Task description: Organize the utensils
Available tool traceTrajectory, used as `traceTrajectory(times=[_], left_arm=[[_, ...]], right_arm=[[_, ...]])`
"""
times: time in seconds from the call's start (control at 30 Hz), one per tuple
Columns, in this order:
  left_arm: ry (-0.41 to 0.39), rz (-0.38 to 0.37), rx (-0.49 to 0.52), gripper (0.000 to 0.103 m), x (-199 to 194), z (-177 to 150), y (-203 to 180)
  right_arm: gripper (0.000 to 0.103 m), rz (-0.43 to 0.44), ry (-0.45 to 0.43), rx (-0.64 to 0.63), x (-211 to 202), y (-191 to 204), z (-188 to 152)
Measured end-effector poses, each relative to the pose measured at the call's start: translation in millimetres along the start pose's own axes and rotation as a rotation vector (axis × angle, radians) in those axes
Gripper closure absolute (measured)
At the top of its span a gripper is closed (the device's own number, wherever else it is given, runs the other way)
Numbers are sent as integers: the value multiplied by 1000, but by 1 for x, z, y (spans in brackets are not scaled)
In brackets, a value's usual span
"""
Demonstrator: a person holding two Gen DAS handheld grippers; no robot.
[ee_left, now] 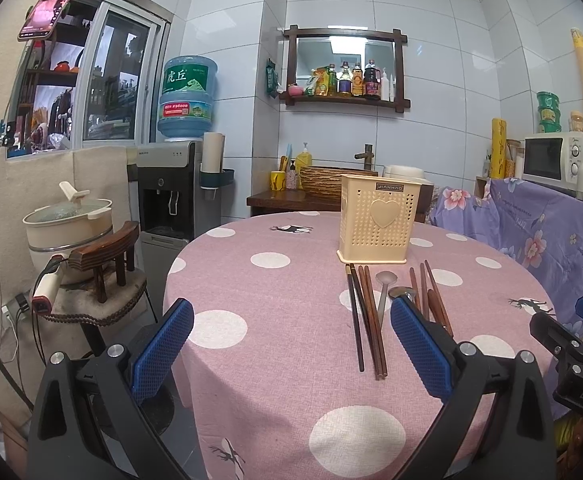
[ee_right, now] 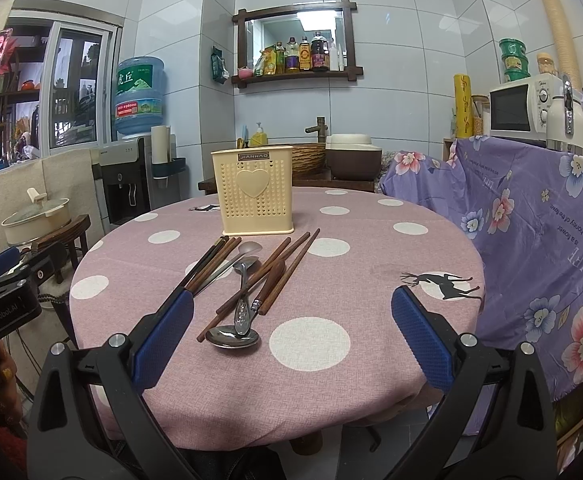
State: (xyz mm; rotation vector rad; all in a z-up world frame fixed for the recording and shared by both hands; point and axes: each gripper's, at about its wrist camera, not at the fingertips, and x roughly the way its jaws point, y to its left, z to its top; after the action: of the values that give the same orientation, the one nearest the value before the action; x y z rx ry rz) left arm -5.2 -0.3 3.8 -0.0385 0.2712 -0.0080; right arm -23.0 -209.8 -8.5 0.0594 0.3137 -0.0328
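A cream perforated utensil holder [ee_left: 376, 220] [ee_right: 256, 196] stands upright at the far side of the round pink polka-dot table [ee_left: 275, 320] [ee_right: 371, 280]. In front of it lie several brown chopsticks [ee_left: 367, 316] [ee_right: 281, 266], a dark pair [ee_right: 207, 260], and metal spoons [ee_left: 385, 286] [ee_right: 235, 334]. My left gripper [ee_left: 291, 344] is open and empty, above the table's near left, its right finger beside the utensils. My right gripper [ee_right: 291, 336] is open and empty, just short of the nearest spoon.
A wooden chair [ee_left: 103, 264] with a pot [ee_left: 69, 220] stands left of the table, beside a water dispenser [ee_left: 171, 184]. A purple floral cloth [ee_right: 531, 216] covers the counter at right, with a microwave [ee_right: 525, 106] on it. A sink counter [ee_right: 311, 160] lies behind.
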Motion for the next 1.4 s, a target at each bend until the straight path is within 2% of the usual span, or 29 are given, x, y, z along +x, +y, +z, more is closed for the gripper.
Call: traceTrajectory(times=[0.37, 0.6, 0.7, 0.83, 0.93, 1.0, 1.1, 1.23, 1.3, 1.4], left_arm=[[31, 0, 10, 5, 10, -5, 3], [103, -29, 33, 5, 28, -4, 1], [150, -50, 49, 5, 45, 5, 3], [213, -60, 129, 6, 80, 20, -1], [307, -68, 177, 9, 109, 26, -4], [379, -87, 173, 16, 128, 26, -3], [435, -110, 151, 23, 145, 26, -1], [463, -107, 177, 28, 158, 26, -5], [484, -125, 184, 34, 164, 26, -8], [517, -145, 185, 36, 176, 27, -11]], right_arm=[[5, -3, 15, 5, 9, 0, -3], [5, -7, 54, 7, 26, -4, 2], [5, -8, 93, -6, 43, -10, 10], [5, -11, 164, 12, 74, -20, 25], [5, -25, 231, 16, 99, -28, 32], [5, -13, 275, 15, 114, -30, 34], [5, 11, 320, 19, 133, -31, 37], [16, -6, 395, -30, 156, -24, 34], [22, 3, 438, -38, 168, -21, 32], [29, 9, 484, -26, 187, -21, 32]])
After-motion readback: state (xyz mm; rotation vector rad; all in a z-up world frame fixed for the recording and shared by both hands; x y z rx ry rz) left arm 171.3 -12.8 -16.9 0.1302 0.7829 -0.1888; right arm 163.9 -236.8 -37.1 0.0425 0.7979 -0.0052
